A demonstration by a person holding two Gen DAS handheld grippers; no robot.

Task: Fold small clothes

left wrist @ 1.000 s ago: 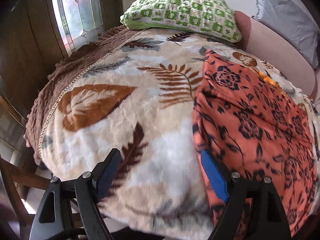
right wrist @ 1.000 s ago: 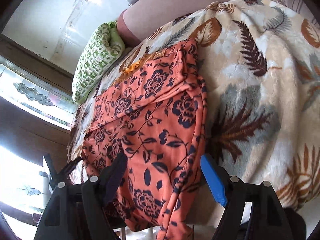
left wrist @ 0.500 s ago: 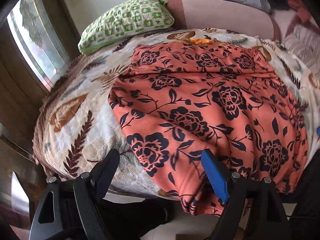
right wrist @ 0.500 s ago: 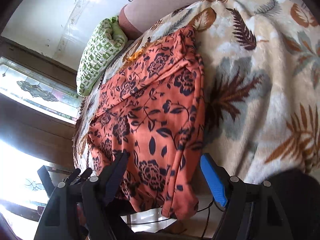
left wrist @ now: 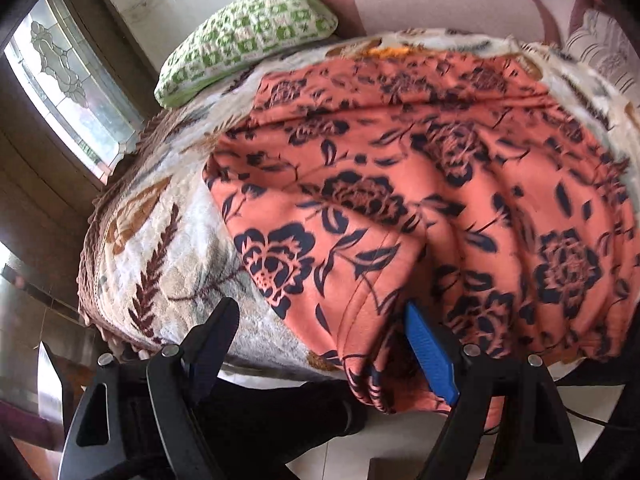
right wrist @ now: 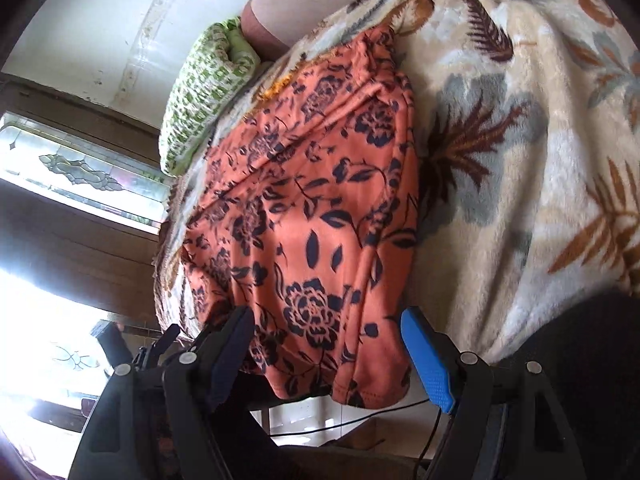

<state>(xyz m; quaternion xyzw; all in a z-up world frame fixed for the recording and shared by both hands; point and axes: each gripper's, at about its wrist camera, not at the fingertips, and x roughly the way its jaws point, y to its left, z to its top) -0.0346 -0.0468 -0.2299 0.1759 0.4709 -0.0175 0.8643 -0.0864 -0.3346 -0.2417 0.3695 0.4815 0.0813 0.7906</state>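
The orange cloth (left wrist: 400,200) lies spread on the bed's blanket (left wrist: 160,248), and its near edge hangs over the side. The left gripper (left wrist: 324,344) and right gripper (right wrist: 326,344) both have their fingers wide apart, holding nothing. The cloth's far end is blurry. A green pillow (left wrist: 248,36) sits behind it, partly cut off.

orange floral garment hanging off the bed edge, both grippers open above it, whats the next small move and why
Probably lower both grippers onto the hem and close. The orange floral garment lies spread on the blanket, hem hanging over the edge; the left gripper and right gripper are open and hold nothing.
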